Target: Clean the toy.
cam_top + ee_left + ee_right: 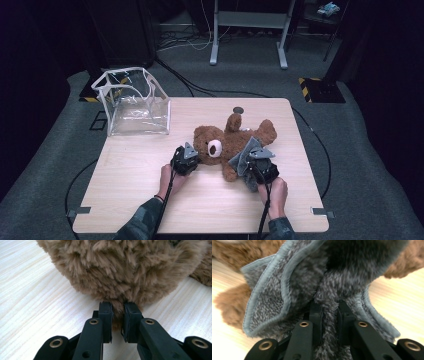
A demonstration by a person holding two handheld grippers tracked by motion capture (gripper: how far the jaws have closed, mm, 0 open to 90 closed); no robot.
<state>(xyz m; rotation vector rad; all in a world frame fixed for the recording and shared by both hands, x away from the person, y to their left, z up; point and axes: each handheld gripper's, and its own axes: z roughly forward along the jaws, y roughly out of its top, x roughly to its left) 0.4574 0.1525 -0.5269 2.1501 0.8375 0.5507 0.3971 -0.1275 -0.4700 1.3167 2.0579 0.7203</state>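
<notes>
Teddy bear [230, 142] lying flat on the bench [150, 175]. Left tool [117, 315] pinching its furry head. Right tool [329, 315] clamped on the grey cloth [287, 287] it wears. Undressing step, probably. Next: hold the head still and pull the cloth gently off.

We see a brown teddy bear [227, 142] lying on its back on the surface [130, 175], a grey knit garment [243, 157] bunched at its side.
</notes>
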